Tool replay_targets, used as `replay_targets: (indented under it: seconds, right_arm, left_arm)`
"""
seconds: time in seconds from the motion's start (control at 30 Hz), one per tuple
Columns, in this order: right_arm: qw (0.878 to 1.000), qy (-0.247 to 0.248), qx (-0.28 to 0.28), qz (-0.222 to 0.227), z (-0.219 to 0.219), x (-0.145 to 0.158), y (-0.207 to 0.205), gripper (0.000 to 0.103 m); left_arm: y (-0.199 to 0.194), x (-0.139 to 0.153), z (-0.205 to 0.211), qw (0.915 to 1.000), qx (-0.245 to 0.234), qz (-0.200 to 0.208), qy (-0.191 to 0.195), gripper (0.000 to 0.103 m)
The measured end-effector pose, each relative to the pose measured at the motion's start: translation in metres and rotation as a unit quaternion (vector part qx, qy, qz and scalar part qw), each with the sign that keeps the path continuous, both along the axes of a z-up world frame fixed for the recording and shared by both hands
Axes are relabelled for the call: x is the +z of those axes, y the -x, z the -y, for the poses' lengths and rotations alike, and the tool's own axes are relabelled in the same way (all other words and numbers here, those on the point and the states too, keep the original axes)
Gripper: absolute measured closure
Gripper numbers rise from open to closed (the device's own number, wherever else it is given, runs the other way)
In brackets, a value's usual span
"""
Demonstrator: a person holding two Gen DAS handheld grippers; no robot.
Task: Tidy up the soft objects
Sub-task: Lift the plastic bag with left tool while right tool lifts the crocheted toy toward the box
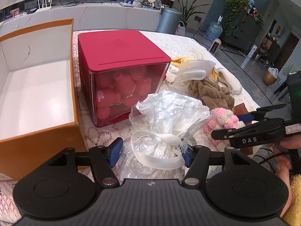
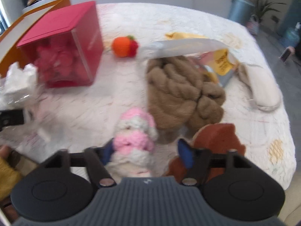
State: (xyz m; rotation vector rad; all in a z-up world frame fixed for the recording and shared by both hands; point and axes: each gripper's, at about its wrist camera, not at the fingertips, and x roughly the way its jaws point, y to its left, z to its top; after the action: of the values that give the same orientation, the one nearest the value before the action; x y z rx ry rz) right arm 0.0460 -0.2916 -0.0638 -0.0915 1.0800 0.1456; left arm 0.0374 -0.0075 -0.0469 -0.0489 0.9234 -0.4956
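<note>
My left gripper [image 1: 152, 153] stands wide around a clear plastic bag [image 1: 169, 116] of white soft stuff tied with a white ribbon [image 1: 160, 150]; the jaws flank the tied neck, and I cannot tell whether they press it. My right gripper [image 2: 146, 152] is open over a pink-and-white knitted toy [image 2: 135, 135], which lies between its fingers; it also shows in the left wrist view [image 1: 225, 118]. The right gripper shows in the left wrist view [image 1: 244, 124] at the right. A brown fluffy cloth [image 2: 180, 94] lies behind the toy. The right wrist view is blurred.
An open orange box [image 1: 37, 135] with a white inside stands at the left. A red box [image 1: 120, 56] with a clear front holds pink plush. An orange knitted fruit [image 2: 124, 47], a brown flat piece [image 2: 218, 137], white and yellow bags [image 2: 188, 47] and a beige slipper [image 2: 263, 88] lie on the lace tablecloth [image 2: 131, 18].
</note>
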Motion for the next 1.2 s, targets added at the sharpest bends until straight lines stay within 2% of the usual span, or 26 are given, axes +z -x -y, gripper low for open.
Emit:
replay_targets:
  seconds: [0.03,0.1,0.17,0.27,0.43,0.53,0.63,0.7,0.8,0.9,1.07,1.2]
  right_arm:
    - [1.000,-0.002,0.004,-0.002,0.003,-0.001,-0.002,0.030]
    - [1.000,-0.007,0.012,-0.011,0.004,-0.005,-0.005,0.038]
    - [1.000,-0.007,0.020,-0.011,0.003,-0.006,-0.006,0.070]
    - [0.999,-0.008,0.042,0.005,0.000,-0.001,-0.001,0.071]
    - [0.998,-0.004,0.065,0.025,0.002,0.020,0.008,0.071]
    - [0.998,-0.014,0.053,0.034,0.018,0.038,0.016,0.071]
    - [0.998,-0.020,0.039,0.055,0.036,0.062,0.026,0.071]
    - [0.997,-0.007,0.025,0.077,0.041,0.083,0.034,0.071]
    - [0.993,0.012,0.014,0.119,0.036,0.115,0.043,0.071]
    - [0.987,-0.014,0.040,0.156,0.016,0.147,0.051,0.071]
    - [0.971,-0.057,0.117,0.203,-0.050,0.189,0.053,0.070]
    - [0.955,-0.094,0.184,0.213,-0.111,0.204,0.045,0.070]
  left_arm:
    - [-0.001,-0.001,0.001,1.0000,-0.001,-0.002,-0.002,0.032]
    - [-0.002,-0.002,0.003,1.0000,-0.003,-0.004,-0.005,0.032]
    - [-0.002,-0.002,0.003,0.9999,-0.005,-0.004,-0.008,0.032]
    - [0.000,0.000,0.000,1.0000,-0.002,-0.002,0.003,0.032]
    - [0.006,0.020,-0.011,0.9975,-0.008,0.023,0.066,0.032]
    - [0.009,0.028,-0.019,0.9953,-0.007,0.031,0.091,0.032]
    - [0.006,0.032,-0.027,0.9933,0.003,0.026,0.112,0.032]
    - [0.003,0.038,-0.035,0.9917,0.016,0.026,0.125,0.032]
    - [0.005,0.051,-0.052,0.9884,0.060,0.050,0.130,0.032]
    - [0.011,0.066,-0.074,0.9848,0.094,0.077,0.124,0.032]
    - [0.019,0.079,-0.097,0.9796,0.160,0.111,0.051,0.032]
    - [0.018,0.074,-0.116,0.9729,0.206,0.101,0.029,0.032]
